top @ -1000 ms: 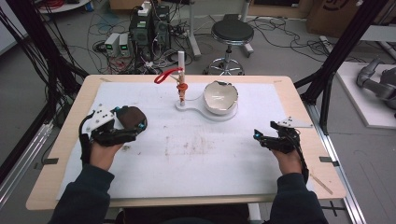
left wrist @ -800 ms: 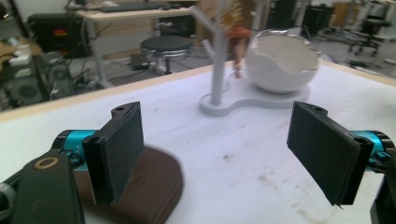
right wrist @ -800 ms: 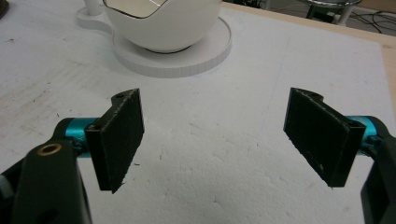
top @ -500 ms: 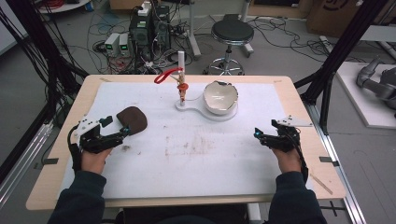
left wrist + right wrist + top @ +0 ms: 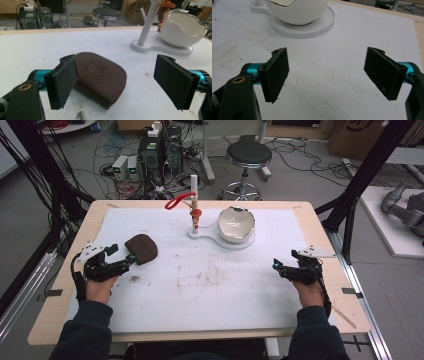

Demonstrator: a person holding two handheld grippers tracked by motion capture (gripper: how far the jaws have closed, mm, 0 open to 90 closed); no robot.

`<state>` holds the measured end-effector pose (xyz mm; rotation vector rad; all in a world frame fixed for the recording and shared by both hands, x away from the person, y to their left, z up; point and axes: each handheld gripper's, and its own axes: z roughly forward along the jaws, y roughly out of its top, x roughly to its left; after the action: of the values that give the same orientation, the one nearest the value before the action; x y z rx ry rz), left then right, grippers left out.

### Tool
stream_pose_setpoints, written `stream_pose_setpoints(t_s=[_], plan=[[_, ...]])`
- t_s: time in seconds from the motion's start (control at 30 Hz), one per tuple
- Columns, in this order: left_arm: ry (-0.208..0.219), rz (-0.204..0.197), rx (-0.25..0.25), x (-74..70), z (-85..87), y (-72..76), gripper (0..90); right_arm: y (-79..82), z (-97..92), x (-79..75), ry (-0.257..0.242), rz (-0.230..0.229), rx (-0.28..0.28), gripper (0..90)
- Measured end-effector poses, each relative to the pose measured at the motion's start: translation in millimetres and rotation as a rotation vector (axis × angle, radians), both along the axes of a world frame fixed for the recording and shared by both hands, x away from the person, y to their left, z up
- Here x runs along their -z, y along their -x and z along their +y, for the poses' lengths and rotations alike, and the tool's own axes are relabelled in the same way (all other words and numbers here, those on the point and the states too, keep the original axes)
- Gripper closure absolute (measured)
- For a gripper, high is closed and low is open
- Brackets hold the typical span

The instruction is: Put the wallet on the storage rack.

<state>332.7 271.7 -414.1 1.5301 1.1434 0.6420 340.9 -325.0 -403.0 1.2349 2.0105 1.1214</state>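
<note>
On the left side of the table (image 5: 210, 320), the brown leather pouch (image 5: 141, 248) is lying flat on the white mat, just ahead of the left tool (image 5: 131, 260), whose jaws are standing wide apart and gripping nothing. Judging by this, a good pickup is calling for both pads straddling the pouch's near edge before squeezing. Over at the right, the right tool (image 5: 276, 267) is resting open and empty, well apart from the white bowl (image 5: 236, 223).
</note>
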Motion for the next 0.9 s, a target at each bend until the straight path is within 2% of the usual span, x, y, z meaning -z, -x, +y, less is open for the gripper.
stream_pose_setpoints(t_s=[0.17,0.23,0.27,0.33,0.4,0.43,0.5,0.57,0.73,0.87,0.9], plan=[[0.027,0.052,-0.054,3.7,13.8,-15.7,18.6,-3.5,1.1,2.1,0.004,0.013,-0.015,20.2],[0.028,0.097,-0.075,4.1,20.8,-27.8,18.6,-2.1,1.5,2.8,-0.005,0.017,-0.021,20.3],[0.028,0.097,-0.075,4.1,20.8,-27.8,18.6,-1.7,1.4,2.7,-0.006,0.017,-0.024,20.2],[0.022,0.119,-0.065,2.9,22.6,-37.2,18.6,-1.4,1.6,2.4,-0.011,0.012,-0.026,20.2],[0.043,0.128,-0.055,2.3,24.4,-47.2,18.6,-0.8,2.2,1.0,-0.011,0.009,-0.029,20.2],[0.039,0.146,-0.057,1.8,24.4,-53.4,18.7,-0.9,2.9,0.7,-0.012,0.009,-0.029,20.2],[0.005,0.19,-0.058,0.8,23.2,-66.0,18.9,-3.0,5.8,1.1,-0.011,0.013,-0.034,20.3],[-0.014,0.22,-0.041,2.0,20.1,-77.0,19.0,-5.3,7.8,1.9,-0.005,0.012,-0.041,20.2],[-0.073,0.333,-0.049,23.0,15.7,-95.3,19.6,-5.9,9.5,2.4,0.0,0.02,-0.051,20.2],[-0.043,0.336,-0.036,27.0,17.7,-98.3,19.5,-5.2,8.1,2.5,-0.006,0.02,-0.05,20.3],[-0.01,0.349,-0.015,29.1,18.4,-98.9,20.6,-4.8,8.1,3.3,-0.007,0.024,-0.05,20.3]])
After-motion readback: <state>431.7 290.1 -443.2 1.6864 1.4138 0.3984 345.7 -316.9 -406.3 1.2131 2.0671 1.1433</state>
